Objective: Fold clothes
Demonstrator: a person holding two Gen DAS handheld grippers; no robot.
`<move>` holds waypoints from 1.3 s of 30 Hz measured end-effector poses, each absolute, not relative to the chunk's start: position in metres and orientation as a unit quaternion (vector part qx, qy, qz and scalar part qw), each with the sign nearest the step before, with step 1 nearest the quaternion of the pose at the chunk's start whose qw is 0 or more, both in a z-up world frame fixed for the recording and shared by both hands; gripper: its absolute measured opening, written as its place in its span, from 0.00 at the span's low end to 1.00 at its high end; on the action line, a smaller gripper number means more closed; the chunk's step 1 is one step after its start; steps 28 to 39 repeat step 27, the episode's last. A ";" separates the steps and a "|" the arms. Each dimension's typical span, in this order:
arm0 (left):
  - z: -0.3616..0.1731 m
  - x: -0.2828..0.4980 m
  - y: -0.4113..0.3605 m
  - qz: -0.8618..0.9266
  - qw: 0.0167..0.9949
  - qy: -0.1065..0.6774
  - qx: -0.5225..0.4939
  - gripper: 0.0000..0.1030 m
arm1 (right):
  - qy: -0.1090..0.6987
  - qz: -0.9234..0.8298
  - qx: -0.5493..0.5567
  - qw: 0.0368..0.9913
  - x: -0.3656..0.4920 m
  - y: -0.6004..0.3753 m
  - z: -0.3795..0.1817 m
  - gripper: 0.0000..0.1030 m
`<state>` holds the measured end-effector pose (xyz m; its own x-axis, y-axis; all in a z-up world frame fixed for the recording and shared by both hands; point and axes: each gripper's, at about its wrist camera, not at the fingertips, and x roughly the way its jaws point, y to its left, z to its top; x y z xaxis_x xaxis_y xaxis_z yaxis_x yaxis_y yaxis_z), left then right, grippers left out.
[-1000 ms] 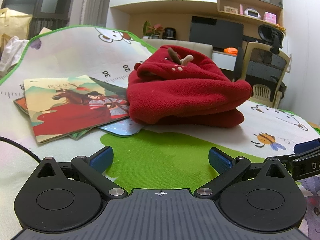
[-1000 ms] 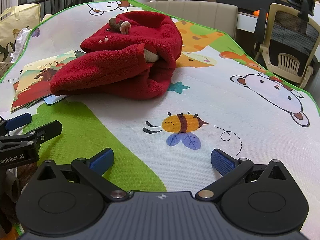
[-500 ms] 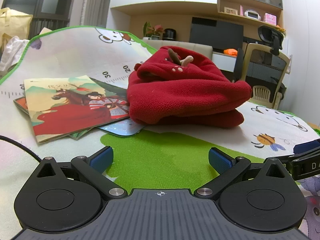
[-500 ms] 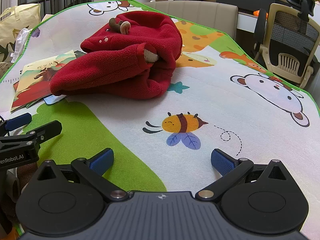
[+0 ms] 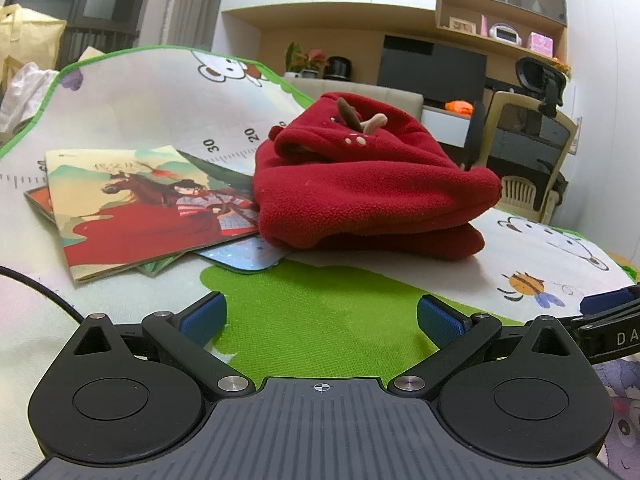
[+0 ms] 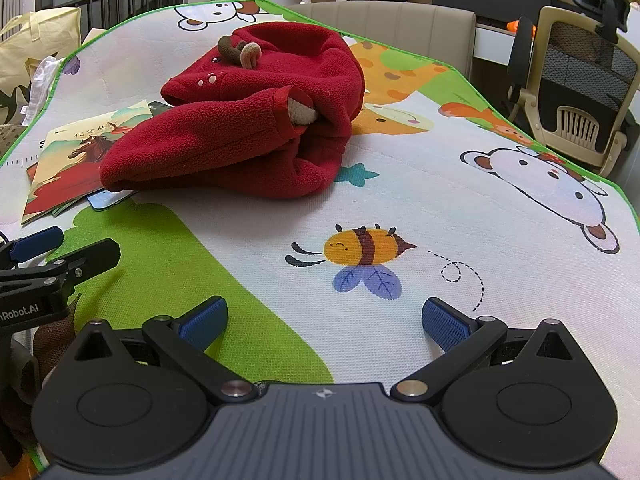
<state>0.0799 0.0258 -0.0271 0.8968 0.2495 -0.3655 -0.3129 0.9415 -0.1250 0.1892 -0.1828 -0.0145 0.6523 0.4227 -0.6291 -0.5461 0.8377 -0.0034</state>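
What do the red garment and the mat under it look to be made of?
Garment: looks like fleece, matte with a fuzzy, pilled nap and thick soft folds. Mat: probably a printed woven or textured synthetic sheet; a fine grid weave shows near the camera, with a slight sheen and green bound edge.

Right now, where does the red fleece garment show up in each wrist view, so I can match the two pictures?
Left wrist view: the red fleece garment sits centre, slightly right, overlapping the picture books on its left.
Right wrist view: the red fleece garment lies upper left of centre, well beyond the open fingers.
Shared landmark: the printed bee on the play mat.
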 end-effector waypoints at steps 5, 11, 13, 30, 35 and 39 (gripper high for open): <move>-0.027 0.080 0.027 0.144 0.969 0.176 -0.093 1.00 | 0.319 0.268 -0.097 0.904 0.189 -0.183 -0.015 1.00; -0.023 0.081 0.027 0.143 0.967 0.192 -0.091 1.00 | 0.319 0.267 -0.097 0.904 0.189 -0.182 -0.015 1.00; -0.022 0.082 0.026 0.143 0.966 0.197 -0.090 1.00 | 0.319 0.266 -0.097 0.904 0.189 -0.182 -0.015 1.00; -0.022 0.078 0.029 0.135 0.967 0.193 -0.101 1.00 | 0.319 0.265 -0.096 0.905 0.188 -0.182 -0.015 1.00; -0.022 0.078 0.029 0.135 0.967 0.193 -0.101 1.00 | 0.319 0.265 -0.096 0.905 0.188 -0.182 -0.015 1.00; -0.022 0.078 0.029 0.135 0.967 0.193 -0.101 1.00 | 0.319 0.265 -0.096 0.905 0.188 -0.182 -0.015 1.00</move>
